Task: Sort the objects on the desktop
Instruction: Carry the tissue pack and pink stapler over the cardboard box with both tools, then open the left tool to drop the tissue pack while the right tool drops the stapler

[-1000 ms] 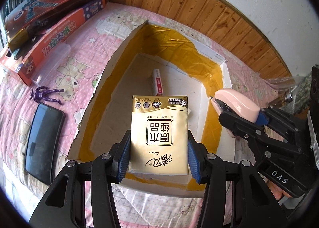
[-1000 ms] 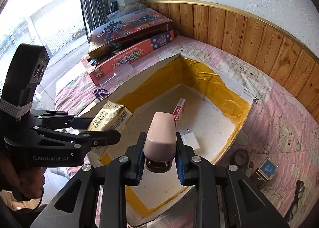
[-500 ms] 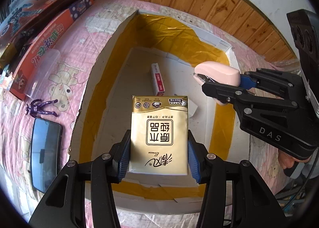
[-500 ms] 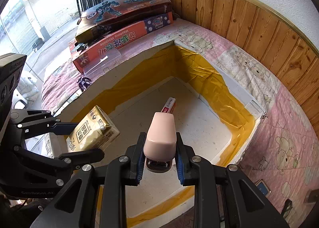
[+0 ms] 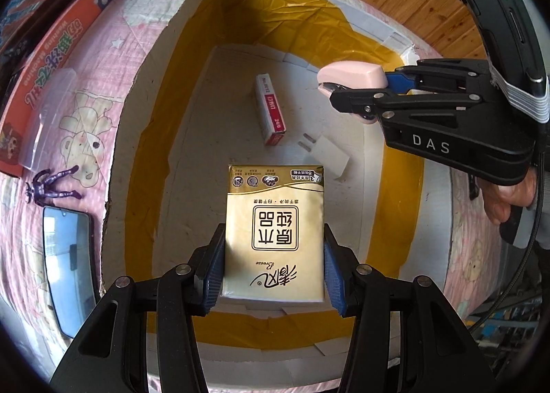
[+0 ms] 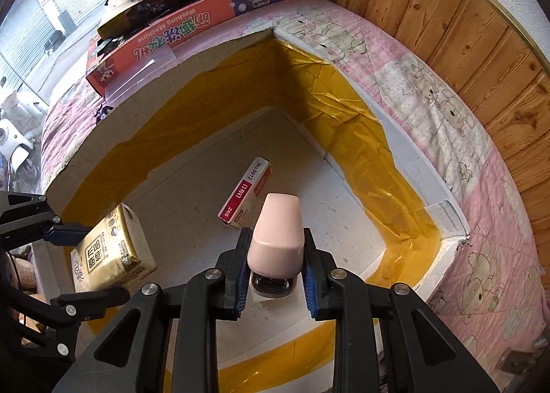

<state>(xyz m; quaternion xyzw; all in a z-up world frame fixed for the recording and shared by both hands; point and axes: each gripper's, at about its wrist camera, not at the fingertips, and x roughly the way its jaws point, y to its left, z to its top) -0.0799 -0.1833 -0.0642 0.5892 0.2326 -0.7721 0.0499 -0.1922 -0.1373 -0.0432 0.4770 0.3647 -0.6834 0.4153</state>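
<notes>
My left gripper (image 5: 274, 255) is shut on a gold tissue pack (image 5: 275, 228) and holds it over the near part of the open white box with yellow tape (image 5: 154, 138). The pack also shows in the right wrist view (image 6: 110, 252). My right gripper (image 6: 275, 267) is shut on a pink stapler (image 6: 278, 238) and holds it above the box's right side; the stapler also shows in the left wrist view (image 5: 350, 73). A red-and-white staple box (image 5: 270, 111) and a white charger plug (image 5: 326, 156) lie on the box floor.
A black phone (image 5: 67, 266) and a purple figure toy (image 5: 51, 187) lie on the pink bedsheet left of the box. Toy cartons (image 6: 185, 25) are stacked at the far left. A clear plastic lid (image 5: 48, 111) lies by them. Wood panelling (image 6: 481, 49) runs behind.
Both grippers have moved forward and down over the box with their loads. The stapler has come further over the box interior, and the charger plug has come into view.
</notes>
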